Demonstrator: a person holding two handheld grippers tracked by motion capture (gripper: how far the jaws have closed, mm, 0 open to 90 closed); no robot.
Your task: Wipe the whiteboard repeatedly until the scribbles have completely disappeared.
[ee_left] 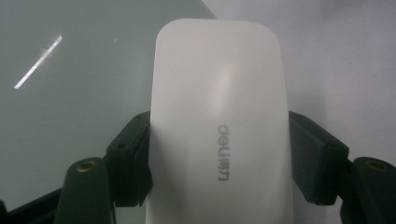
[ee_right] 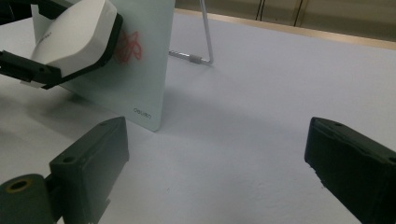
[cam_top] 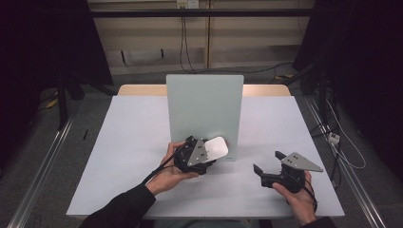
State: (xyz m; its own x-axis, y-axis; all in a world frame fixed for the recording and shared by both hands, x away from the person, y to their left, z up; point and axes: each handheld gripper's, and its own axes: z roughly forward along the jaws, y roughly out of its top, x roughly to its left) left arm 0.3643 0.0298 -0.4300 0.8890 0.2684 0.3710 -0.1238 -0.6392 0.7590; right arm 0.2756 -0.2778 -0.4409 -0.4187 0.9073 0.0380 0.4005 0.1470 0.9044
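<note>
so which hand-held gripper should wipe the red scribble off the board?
Left, probably. The left hand-held gripper already grips the white eraser against the board, beside the red scribble; the right hand-held gripper is open.

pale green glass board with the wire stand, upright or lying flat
Upright, leaning slightly back: the pale green glass board stands on its bottom edge on the white table, propped by a wire stand behind.

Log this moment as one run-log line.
left gripper: shut on white eraser | eraser at board, red scribble | right gripper: open, idle

White eraser (ee_left: 219,121) (grey lettering) — pale green board (cam_top: 204,102), red scribble (ee_right: 128,46).
</note>
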